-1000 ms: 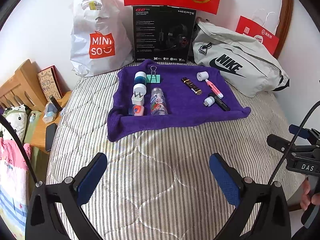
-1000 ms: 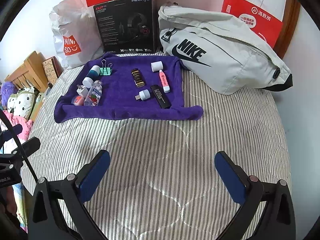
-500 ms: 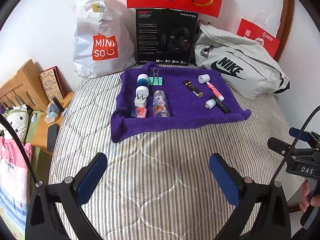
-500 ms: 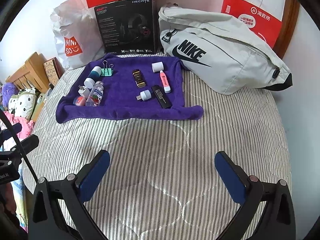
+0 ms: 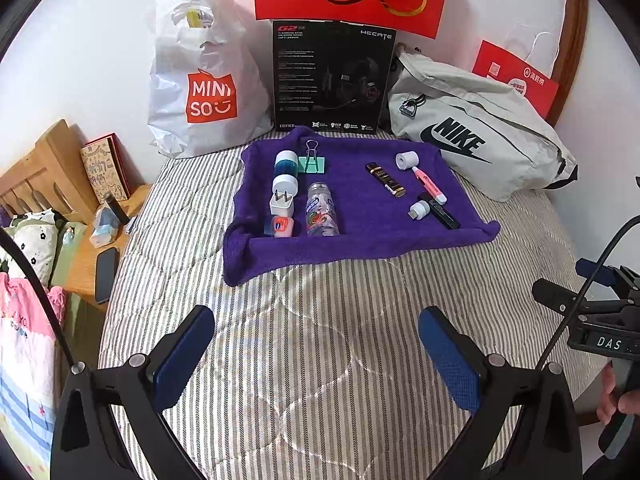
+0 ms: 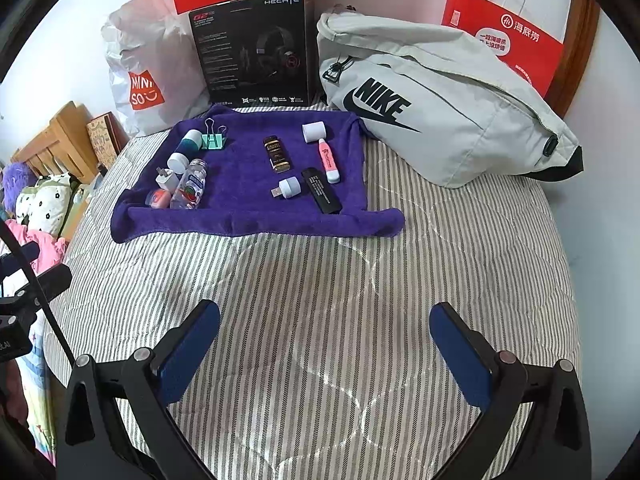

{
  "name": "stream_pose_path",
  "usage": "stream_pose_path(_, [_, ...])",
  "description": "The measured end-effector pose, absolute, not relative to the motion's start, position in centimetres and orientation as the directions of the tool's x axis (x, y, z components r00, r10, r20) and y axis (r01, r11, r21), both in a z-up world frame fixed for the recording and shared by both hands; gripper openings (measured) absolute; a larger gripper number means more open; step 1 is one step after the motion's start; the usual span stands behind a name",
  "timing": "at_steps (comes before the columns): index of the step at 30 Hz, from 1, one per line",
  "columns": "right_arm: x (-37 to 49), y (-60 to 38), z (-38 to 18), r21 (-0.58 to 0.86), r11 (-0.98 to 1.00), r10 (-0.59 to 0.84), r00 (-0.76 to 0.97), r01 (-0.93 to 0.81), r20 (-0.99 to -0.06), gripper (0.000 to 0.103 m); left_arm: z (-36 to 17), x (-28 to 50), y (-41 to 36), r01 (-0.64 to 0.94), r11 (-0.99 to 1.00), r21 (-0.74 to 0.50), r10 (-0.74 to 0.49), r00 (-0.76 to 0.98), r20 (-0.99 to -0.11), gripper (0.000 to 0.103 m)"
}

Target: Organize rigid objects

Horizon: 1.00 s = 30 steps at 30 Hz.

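A purple towel lies on the striped bed. On its left side are a teal-and-white jar, a green binder clip, a white plug, a clear bottle and a small pink jar. On its right side are a gold-black tube, a white cap, a pink highlighter, a small USB light and a black stick. My left gripper and right gripper are both open and empty, over the bed short of the towel.
A white Miniso bag, a black headset box, a grey Nike bag and red paper bags line the wall behind the towel. A wooden bedside table with a phone stands to the left.
Both views have drawn back slightly and tilted up, so the towel sits a little lower in the left view. Both grippers stay open; nothing on the towel moved.
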State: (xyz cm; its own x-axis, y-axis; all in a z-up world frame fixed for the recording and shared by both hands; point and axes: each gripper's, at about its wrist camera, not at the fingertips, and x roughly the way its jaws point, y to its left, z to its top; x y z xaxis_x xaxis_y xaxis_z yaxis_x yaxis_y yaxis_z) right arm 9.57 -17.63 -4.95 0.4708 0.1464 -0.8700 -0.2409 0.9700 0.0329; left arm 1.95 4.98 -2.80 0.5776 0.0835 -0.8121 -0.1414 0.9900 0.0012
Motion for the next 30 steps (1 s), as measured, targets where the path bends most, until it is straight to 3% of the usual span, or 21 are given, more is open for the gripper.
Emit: stream_pose_path(30, [9.27, -18.13, -4.32, 0.031, 0.968, 0.150, 0.478, -0.247, -0.866, 0.103, -2.66, 1.96, 4.53, -0.146, 0.989, -0.006, 0.083, 0.592, -0.802, 0.103])
